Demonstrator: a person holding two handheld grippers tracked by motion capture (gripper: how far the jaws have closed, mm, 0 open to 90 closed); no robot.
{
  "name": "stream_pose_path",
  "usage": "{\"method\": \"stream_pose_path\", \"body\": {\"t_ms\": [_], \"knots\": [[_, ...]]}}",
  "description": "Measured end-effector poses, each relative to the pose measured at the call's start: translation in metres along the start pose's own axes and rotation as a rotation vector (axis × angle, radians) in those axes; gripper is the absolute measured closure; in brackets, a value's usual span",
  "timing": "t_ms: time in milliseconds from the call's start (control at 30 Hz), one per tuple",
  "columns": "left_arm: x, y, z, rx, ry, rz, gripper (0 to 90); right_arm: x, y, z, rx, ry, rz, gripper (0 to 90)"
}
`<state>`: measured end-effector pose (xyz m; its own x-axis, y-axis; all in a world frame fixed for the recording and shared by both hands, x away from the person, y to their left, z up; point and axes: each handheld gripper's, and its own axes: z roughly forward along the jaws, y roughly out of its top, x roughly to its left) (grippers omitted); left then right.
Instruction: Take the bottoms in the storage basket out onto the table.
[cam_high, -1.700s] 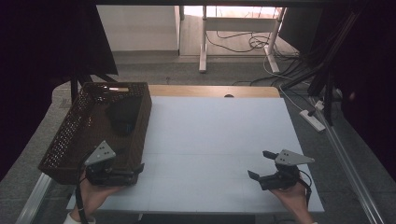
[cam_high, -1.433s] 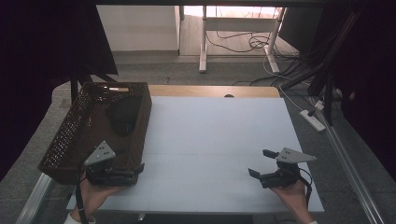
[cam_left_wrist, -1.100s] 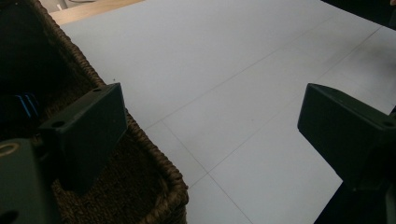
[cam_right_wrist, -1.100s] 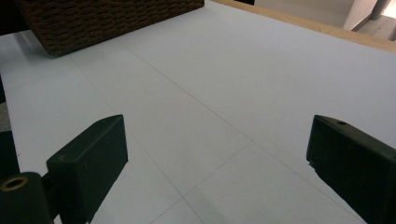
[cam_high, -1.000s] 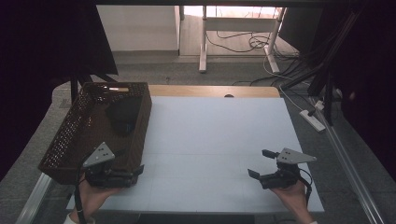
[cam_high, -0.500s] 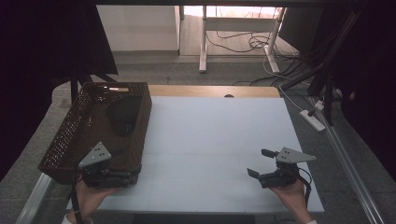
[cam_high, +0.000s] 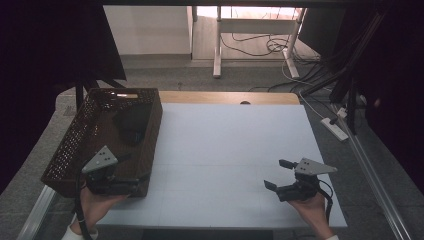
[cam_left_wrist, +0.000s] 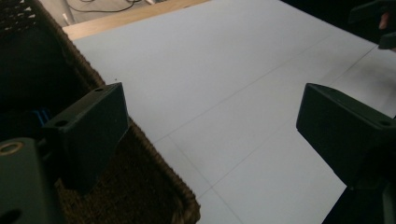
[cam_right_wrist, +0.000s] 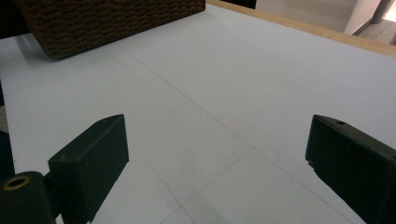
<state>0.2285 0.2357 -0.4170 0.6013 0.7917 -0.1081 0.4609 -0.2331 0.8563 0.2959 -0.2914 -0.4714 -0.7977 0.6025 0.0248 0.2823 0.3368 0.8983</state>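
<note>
A wicker basket (cam_high: 75, 145) sits along the worktop's (cam_high: 230, 145) left edge; the rest lies bare. The left claw (cam_high: 131, 186) gapes wide over the basket's near corner, gripping nothing. The right claw (cam_high: 277, 174), spread wide and unladen, hovers near the front right edge.

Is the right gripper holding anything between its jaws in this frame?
No. In the right gripper view the right gripper has its jaws spread wide with nothing but bare white table between them.
</note>
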Motion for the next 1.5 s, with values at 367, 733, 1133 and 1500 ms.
{"method": "stream_pose_path", "body": {"t_ms": [367, 733, 1133, 1500], "knots": [[0.01, 0.014, -0.004, -0.028, 0.004, -0.018, 9.2, 0.0, -0.001, 0.002, 0.004, 0.007, 0.002, 5.9], [0.03, 0.02, -0.001, -0.058, -0.008, -0.073, 10.2, 0.002, -0.001, 0.005, 0.024, 0.012, 0.001, 5.8], [0.04, 0.028, -0.001, -0.049, 0.027, -0.065, 10.7, 0.001, -0.002, 0.003, 0.018, 0.0, 0.004, 5.9], [0.047, 0.043, 0.006, -0.041, 0.035, -0.057, 10.7, 0.001, -0.004, 0.002, 0.025, -0.002, 0.008, 5.9]]}}
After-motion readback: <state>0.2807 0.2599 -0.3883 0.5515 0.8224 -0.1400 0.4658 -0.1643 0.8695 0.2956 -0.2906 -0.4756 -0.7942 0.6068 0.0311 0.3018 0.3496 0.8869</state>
